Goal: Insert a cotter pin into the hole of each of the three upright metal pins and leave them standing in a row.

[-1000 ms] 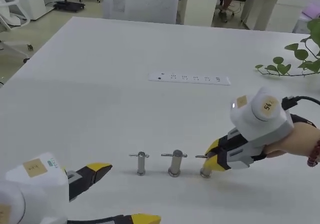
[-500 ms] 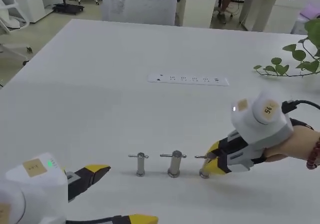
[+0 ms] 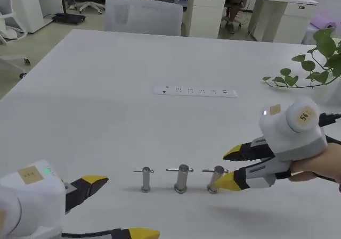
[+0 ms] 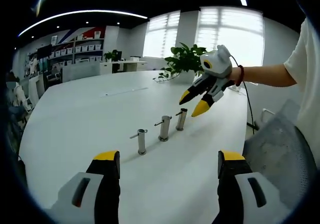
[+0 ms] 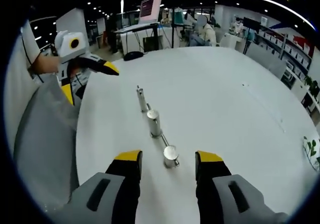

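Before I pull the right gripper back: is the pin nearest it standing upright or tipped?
Upright. The pin stands on its base between the open fingers of the right gripper.

White power strip (image 3: pixel 194 91) mid-table (image 3: pixel 106 79); potted plant (image 3: pixel 311 63) at right edge; grey chair (image 3: pixel 143 16) behind.

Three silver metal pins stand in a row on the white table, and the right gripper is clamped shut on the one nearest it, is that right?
Not quite. The right gripper is open: the right gripper view shows its jaws apart on either side of the nearest pin, not touching it. The three silver metal pins do stand in a row on the white table.
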`<control>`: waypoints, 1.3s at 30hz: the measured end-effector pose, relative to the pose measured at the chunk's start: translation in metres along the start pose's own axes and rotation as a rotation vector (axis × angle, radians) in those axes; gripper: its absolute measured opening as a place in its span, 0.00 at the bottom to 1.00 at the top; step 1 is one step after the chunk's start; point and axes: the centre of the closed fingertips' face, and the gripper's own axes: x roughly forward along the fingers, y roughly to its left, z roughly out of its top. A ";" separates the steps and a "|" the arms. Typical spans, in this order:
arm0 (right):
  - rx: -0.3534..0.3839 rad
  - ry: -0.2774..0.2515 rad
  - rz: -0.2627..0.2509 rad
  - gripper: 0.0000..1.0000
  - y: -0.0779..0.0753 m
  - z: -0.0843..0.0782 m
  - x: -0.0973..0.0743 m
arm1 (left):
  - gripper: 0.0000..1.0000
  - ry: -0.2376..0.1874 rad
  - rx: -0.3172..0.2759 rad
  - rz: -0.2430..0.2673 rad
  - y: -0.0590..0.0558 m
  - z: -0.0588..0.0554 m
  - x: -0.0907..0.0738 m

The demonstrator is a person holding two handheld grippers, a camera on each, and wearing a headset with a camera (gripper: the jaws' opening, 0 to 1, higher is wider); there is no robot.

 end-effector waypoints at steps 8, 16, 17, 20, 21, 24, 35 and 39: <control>0.072 -0.068 -0.055 0.48 0.021 0.009 -0.027 | 0.81 -0.015 0.002 0.030 0.003 0.009 -0.015; 0.166 -0.142 -0.122 0.60 0.044 0.008 -0.047 | 0.83 -0.015 -0.005 0.057 0.002 0.012 -0.033; 0.181 -0.145 -0.128 0.61 0.047 0.006 -0.049 | 0.83 -0.010 0.000 0.058 0.001 0.011 -0.034; 0.226 -0.160 -0.150 0.67 0.056 0.001 -0.055 | 0.83 -0.016 -0.005 0.075 0.002 0.011 -0.041; 0.232 -0.164 -0.157 0.69 0.057 0.000 -0.056 | 0.83 -0.021 -0.015 0.079 0.002 0.011 -0.044; 0.243 -0.160 -0.173 0.72 0.064 -0.007 -0.059 | 0.85 -0.022 -0.026 0.089 0.001 0.009 -0.049; 0.257 -0.203 -0.238 0.76 0.079 -0.014 -0.067 | 0.85 -0.015 -0.044 0.147 0.003 0.003 -0.060; 0.307 -0.261 -0.237 0.76 0.081 -0.009 -0.067 | 0.85 -0.007 -0.046 0.151 0.001 -0.001 -0.063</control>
